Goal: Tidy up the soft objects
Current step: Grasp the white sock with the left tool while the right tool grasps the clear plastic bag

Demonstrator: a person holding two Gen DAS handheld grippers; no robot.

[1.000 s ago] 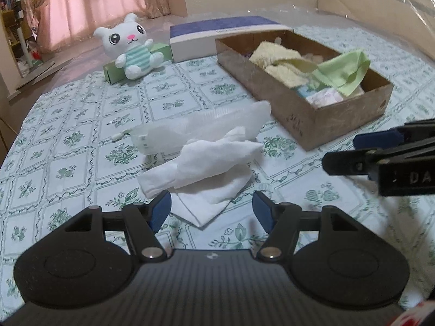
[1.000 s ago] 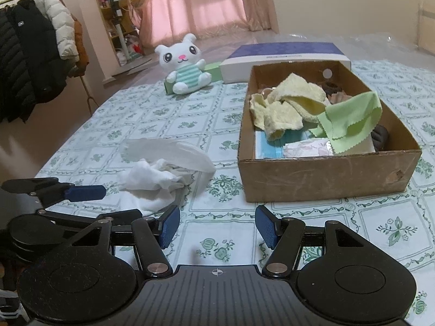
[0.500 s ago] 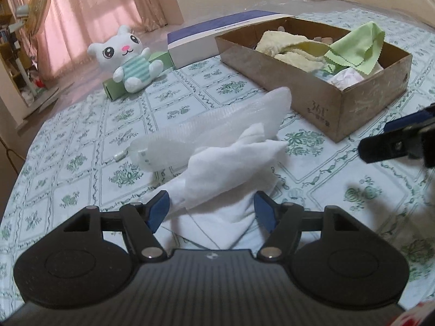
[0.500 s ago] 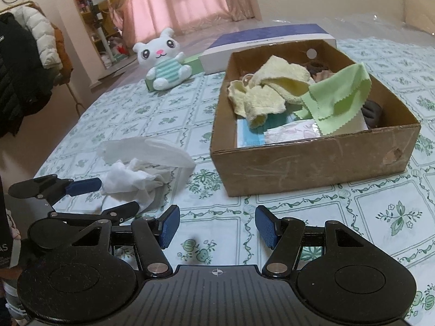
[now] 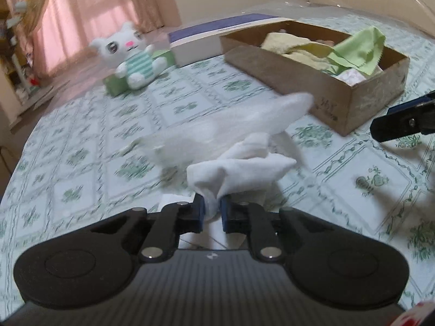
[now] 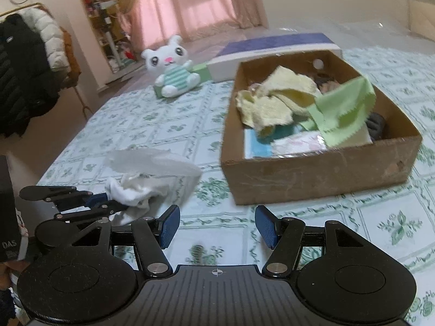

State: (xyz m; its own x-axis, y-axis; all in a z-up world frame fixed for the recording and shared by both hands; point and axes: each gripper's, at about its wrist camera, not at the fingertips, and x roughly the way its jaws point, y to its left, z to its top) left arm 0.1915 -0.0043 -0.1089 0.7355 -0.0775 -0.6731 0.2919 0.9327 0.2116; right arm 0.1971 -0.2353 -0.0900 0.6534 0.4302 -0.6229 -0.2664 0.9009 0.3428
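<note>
We pinched the white cloth (image 5: 239,168) in the left gripper (image 5: 211,212) — right gripper (image 6: 217,225) wide, empty — cardboard box (image 6: 312,176) at two o'clock (half-filled); plush bunny (image 6: 174,68) left.

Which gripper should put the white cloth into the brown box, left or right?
Probably the left gripper. It is already shut on the white cloth, so it need only carry it to the cardboard box. The right gripper is open and holds nothing.
</note>
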